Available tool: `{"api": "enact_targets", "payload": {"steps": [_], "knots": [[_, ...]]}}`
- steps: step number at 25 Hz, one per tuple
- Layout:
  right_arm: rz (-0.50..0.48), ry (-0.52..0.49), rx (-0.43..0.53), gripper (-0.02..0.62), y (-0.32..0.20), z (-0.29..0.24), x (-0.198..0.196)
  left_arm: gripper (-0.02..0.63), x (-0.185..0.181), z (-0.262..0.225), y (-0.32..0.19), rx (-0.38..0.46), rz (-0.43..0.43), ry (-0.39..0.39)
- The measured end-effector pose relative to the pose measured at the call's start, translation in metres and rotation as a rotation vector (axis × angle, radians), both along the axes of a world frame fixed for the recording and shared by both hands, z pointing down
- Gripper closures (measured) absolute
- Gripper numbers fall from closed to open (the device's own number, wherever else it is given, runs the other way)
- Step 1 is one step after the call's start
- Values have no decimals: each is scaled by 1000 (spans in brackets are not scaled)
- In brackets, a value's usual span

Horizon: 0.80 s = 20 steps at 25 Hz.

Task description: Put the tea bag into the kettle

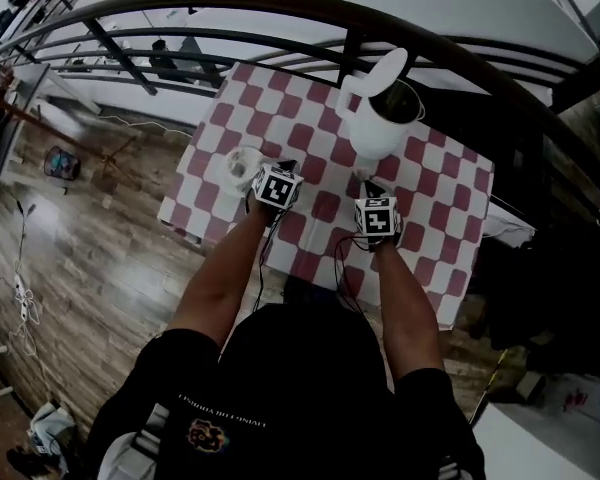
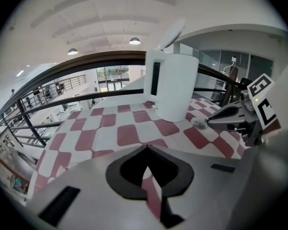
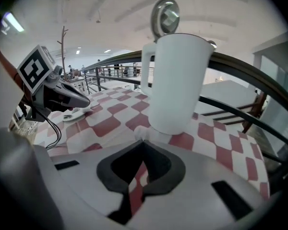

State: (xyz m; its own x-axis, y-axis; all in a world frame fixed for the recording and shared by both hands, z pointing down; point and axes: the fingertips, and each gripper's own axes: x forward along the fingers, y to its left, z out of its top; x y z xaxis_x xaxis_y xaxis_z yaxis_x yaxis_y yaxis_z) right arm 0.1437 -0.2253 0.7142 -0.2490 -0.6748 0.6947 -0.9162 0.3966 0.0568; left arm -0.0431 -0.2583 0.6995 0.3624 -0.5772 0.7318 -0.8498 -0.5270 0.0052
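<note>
A white kettle (image 1: 378, 123) stands with its lid flipped up at the far side of the red-and-white checked table (image 1: 450, 198). My right gripper (image 1: 368, 184) is just in front of the kettle's base, shut on a small white tea bag (image 3: 143, 132) that sticks out of its tips. From the left gripper view the tea bag (image 2: 199, 124) shows at the right gripper's tip, low beside the kettle (image 2: 175, 87). My left gripper (image 1: 261, 172) hangs to the left, jaws closed and empty, next to a small white dish (image 1: 240, 163).
A dark curved railing (image 1: 280, 3) runs behind the table, close to the kettle (image 3: 177, 80). The dish (image 3: 73, 114) lies under the left gripper's tip. Beyond the table's left edge is wooden floor (image 1: 90, 258) well below. A dark cable (image 1: 265, 253) trails from the left gripper.
</note>
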Motion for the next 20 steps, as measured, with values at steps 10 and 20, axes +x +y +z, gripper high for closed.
{"api": "enact_targets", "payload": {"steps": [10, 20], "knots": [[245, -1, -15, 580, 53, 9, 117, 607, 128, 9, 14, -7, 257, -16], [307, -26, -14, 580, 71, 14, 137, 607, 159, 10, 23, -18, 315, -19]]}}
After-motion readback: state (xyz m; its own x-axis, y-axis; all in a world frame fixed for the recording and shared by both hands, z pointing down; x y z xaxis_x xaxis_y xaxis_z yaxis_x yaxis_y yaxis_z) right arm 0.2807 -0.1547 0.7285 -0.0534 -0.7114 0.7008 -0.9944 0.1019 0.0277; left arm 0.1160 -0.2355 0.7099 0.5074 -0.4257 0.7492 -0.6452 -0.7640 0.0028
